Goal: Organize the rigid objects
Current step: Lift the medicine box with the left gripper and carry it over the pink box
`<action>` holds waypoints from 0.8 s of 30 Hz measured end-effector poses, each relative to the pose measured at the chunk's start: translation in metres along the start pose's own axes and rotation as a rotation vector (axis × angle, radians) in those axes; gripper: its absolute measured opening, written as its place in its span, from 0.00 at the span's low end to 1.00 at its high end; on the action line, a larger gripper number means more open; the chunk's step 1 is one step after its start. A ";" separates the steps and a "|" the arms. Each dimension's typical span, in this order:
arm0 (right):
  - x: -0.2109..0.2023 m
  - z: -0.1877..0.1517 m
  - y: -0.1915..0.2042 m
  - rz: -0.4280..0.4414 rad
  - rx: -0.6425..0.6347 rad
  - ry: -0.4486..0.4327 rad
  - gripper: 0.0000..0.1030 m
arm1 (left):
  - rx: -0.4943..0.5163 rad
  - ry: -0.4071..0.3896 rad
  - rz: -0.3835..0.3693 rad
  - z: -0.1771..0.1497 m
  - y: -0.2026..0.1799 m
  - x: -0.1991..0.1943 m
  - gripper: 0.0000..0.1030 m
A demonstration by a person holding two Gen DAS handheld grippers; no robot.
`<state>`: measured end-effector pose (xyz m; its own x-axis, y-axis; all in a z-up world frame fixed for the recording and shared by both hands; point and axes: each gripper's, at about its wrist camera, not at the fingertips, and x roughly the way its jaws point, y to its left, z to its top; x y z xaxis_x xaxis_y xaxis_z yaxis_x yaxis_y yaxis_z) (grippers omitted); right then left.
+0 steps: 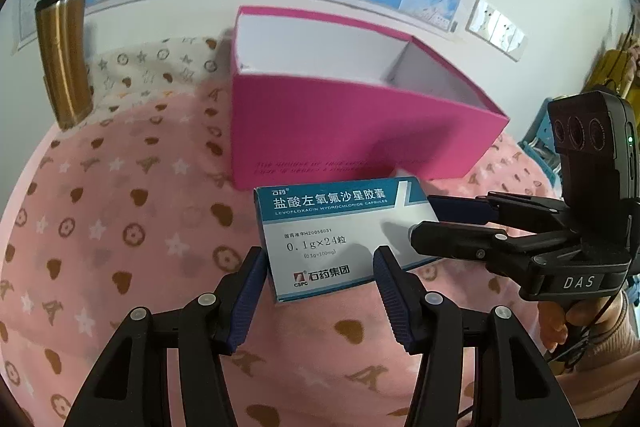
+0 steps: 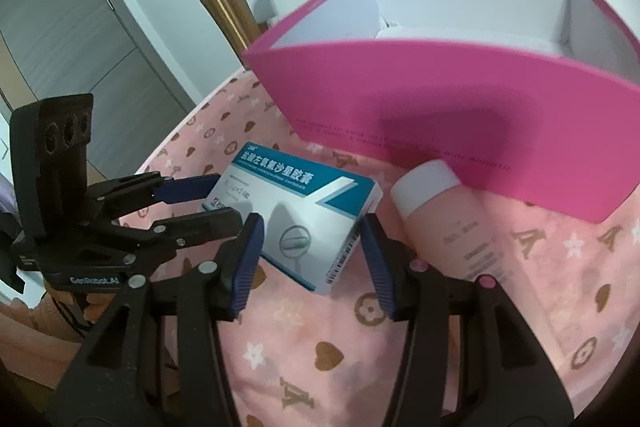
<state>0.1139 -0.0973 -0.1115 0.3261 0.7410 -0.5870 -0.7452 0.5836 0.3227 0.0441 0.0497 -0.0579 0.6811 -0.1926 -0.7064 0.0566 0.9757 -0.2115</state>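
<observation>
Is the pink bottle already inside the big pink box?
No, the pink bottle with the white cap lies on the pink blanket in front of the pink box, outside its walls.

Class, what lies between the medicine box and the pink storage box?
Only bare pink blanket separates the medicine box from the pink storage box, clearest in the right wrist view.
</observation>
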 end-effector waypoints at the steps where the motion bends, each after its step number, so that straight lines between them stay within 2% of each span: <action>1: -0.004 0.001 0.000 -0.005 -0.002 -0.009 0.52 | 0.005 -0.008 -0.002 0.002 -0.002 -0.002 0.54; 10: -0.031 0.007 -0.002 -0.032 -0.022 -0.063 0.52 | 0.038 -0.041 -0.020 0.014 -0.016 -0.009 0.54; 24: -0.051 0.026 0.000 -0.052 -0.058 -0.124 0.52 | 0.072 -0.108 -0.026 0.039 -0.026 -0.022 0.54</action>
<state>0.1127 -0.1268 -0.0621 0.4316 0.7480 -0.5042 -0.7569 0.6044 0.2487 0.0561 0.0325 -0.0104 0.7535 -0.2092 -0.6233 0.1249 0.9763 -0.1767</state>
